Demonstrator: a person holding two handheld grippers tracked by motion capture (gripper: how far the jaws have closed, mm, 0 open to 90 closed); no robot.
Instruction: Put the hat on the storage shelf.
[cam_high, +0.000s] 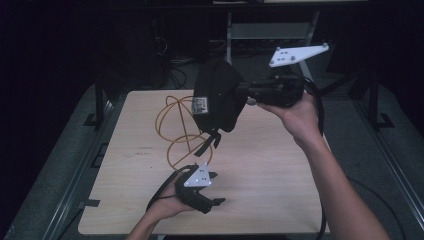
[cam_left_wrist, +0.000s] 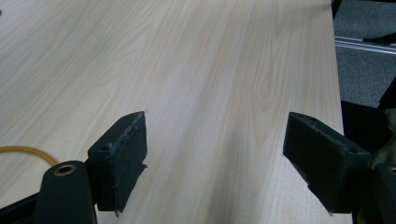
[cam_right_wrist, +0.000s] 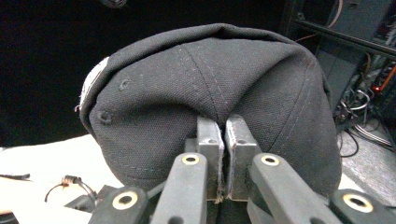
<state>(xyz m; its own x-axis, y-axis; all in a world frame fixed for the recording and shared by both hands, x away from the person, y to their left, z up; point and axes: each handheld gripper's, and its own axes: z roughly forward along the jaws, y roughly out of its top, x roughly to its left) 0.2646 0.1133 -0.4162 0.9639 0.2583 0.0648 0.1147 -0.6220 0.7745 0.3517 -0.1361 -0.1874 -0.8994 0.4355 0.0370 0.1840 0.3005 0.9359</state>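
Observation:
A black fabric cap (cam_high: 217, 95) hangs in the air above the far part of the wooden table (cam_high: 280, 170), its strap dangling down. My right gripper (cam_high: 247, 92) is shut on the cap's cloth; in the right gripper view the two pads pinch a fold of the cap (cam_right_wrist: 210, 79) between them at my right gripper (cam_right_wrist: 225, 140). My left gripper (cam_high: 216, 189) rests low near the table's front edge, jaws wide apart. In the left gripper view my left gripper (cam_left_wrist: 215, 158) has only bare wood between its fingers (cam_left_wrist: 123, 154).
An orange cable (cam_high: 176, 131) lies in loops on the table under the cap, and a bit of that orange cable (cam_left_wrist: 28, 151) is beside my left jaw. Dark equipment and wires stand beyond the far edge. A metal frame (cam_high: 100, 105) flanks the table.

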